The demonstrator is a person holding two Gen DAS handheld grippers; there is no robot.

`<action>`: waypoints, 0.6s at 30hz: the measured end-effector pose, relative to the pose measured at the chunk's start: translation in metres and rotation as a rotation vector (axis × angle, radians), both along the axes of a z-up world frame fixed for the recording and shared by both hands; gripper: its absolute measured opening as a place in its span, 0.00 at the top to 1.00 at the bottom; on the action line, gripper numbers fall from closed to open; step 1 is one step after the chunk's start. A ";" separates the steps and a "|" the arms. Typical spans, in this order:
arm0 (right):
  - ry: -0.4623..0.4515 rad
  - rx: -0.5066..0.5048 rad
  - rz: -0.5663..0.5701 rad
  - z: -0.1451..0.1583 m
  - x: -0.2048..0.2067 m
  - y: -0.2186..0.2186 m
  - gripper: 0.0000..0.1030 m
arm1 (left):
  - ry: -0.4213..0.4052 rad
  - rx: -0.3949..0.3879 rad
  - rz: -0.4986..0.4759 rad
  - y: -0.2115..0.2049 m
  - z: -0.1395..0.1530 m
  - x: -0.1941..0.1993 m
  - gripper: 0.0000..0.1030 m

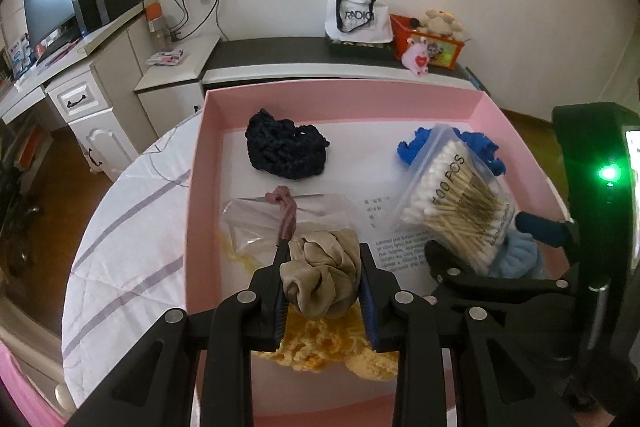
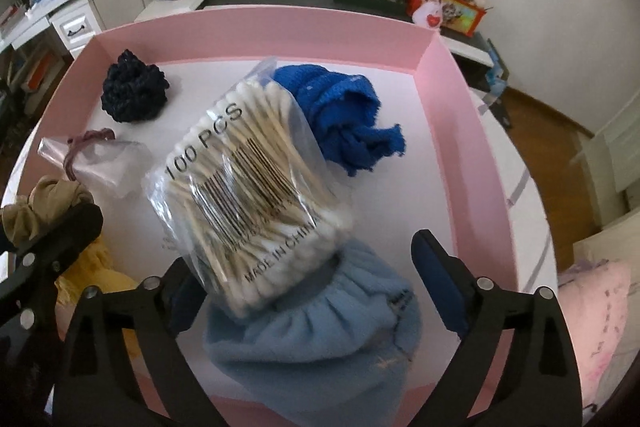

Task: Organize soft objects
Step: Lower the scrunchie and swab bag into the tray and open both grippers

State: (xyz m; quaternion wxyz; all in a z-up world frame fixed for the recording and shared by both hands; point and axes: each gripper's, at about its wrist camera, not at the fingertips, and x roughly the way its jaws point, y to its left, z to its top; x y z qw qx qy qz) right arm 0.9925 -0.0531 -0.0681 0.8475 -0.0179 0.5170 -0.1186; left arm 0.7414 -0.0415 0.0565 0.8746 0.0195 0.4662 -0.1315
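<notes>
— Beige scrunchie (image 1: 320, 273) is clamped in the left gripper (image 1: 324, 277), above the yellow knit (image 1: 320, 347) in the pink box (image 1: 340, 99). Mid-sort?

— Probably. Right gripper (image 2: 316, 291) gapes wide around the swab bag (image 2: 248, 187) (contact unclear); next, set the scrunchie down.

Home room, likely a bedroom or living room, white drawer cabinets (image 1: 80, 107), dark monitor (image 1: 48, 7), plush toys (image 1: 442, 21), wood floor (image 2: 560, 131)

Swab bag (image 2: 244, 183) reads "100 PCS", "MADE IN CHINA"; tote (image 1: 357, 17) "RADIO".
</notes>
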 end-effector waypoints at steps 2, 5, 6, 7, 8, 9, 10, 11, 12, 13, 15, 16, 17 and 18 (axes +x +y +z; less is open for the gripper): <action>-0.006 0.000 0.000 0.003 -0.004 -0.001 0.10 | 0.003 -0.012 -0.005 0.000 -0.006 0.001 0.73; -0.023 0.015 -0.011 0.010 -0.012 -0.005 0.10 | 0.034 -0.045 -0.019 0.003 -0.017 0.002 0.73; -0.036 0.024 -0.018 0.014 -0.015 -0.007 0.10 | 0.033 -0.048 -0.017 0.008 -0.021 0.003 0.73; -0.046 0.029 -0.023 0.017 -0.017 -0.009 0.10 | 0.031 -0.048 -0.014 0.012 -0.025 0.003 0.73; -0.070 0.042 -0.035 0.024 -0.022 -0.014 0.10 | 0.031 -0.051 -0.011 0.012 -0.027 0.008 0.73; -0.094 0.057 -0.049 0.029 -0.027 -0.018 0.10 | 0.032 -0.056 -0.011 0.015 -0.034 0.003 0.73; -0.120 0.074 -0.065 0.035 -0.030 -0.023 0.09 | 0.032 -0.065 -0.011 0.021 -0.036 -0.004 0.73; -0.146 0.092 -0.081 0.040 -0.034 -0.028 0.08 | 0.032 -0.073 -0.010 0.026 -0.038 -0.008 0.73; -0.162 0.105 -0.090 0.043 -0.037 -0.032 0.07 | 0.033 -0.076 -0.007 0.029 -0.040 -0.009 0.72; -0.185 0.127 -0.101 0.047 -0.041 -0.037 0.04 | 0.030 -0.075 -0.005 0.034 -0.042 -0.020 0.72; -0.205 0.144 -0.113 0.051 -0.044 -0.043 0.03 | 0.031 -0.066 -0.001 0.034 -0.050 -0.017 0.73; -0.207 0.146 -0.121 0.052 -0.045 -0.046 0.03 | 0.031 -0.065 0.002 0.033 -0.054 -0.024 0.71; -0.203 0.144 -0.126 0.051 -0.045 -0.048 0.03 | 0.028 -0.068 -0.002 0.032 -0.054 -0.023 0.68; -0.196 0.143 -0.128 0.049 -0.044 -0.049 0.03 | 0.032 -0.076 -0.011 0.031 -0.054 -0.024 0.54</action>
